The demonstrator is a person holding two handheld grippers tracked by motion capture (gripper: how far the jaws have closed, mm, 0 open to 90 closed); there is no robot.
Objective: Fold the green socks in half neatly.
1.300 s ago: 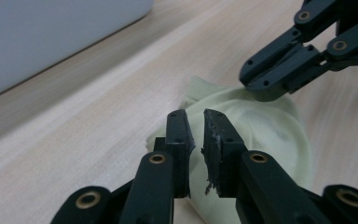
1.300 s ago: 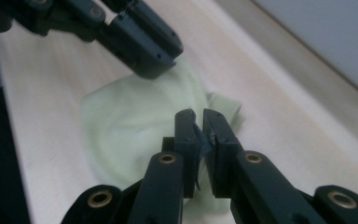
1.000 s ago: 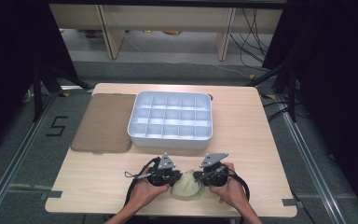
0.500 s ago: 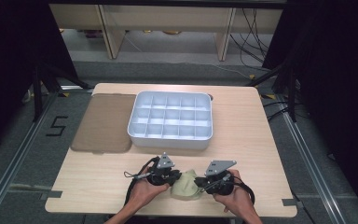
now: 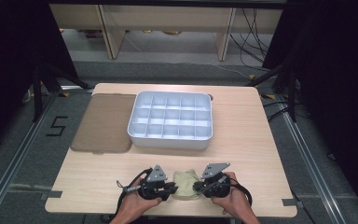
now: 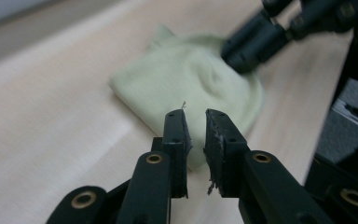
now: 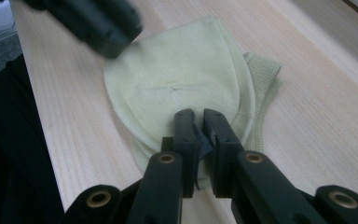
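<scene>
The folded pale yellow-green cloth [image 5: 185, 184] lay on the wooden counter [image 5: 256, 140] between both tools: the right tool [image 7: 199, 116] pinched its edge, while the left tool [image 6: 195, 118], its jaws just opening, held nothing.

Both hands hold grippers low at the table's near edge. The left gripper [image 5: 171, 188] has just been opening, nothing between its jaws; the right gripper [image 5: 196, 187] is closed.

— Where does the cloth [image 5: 185, 184] lie?
— On the tabletop [image 5: 247, 140], at its near edge, between both claws.
— And the tray [image 5: 171, 120]?
— Toward the far edge, with the mat [image 5: 103, 122] touching its left.
</scene>
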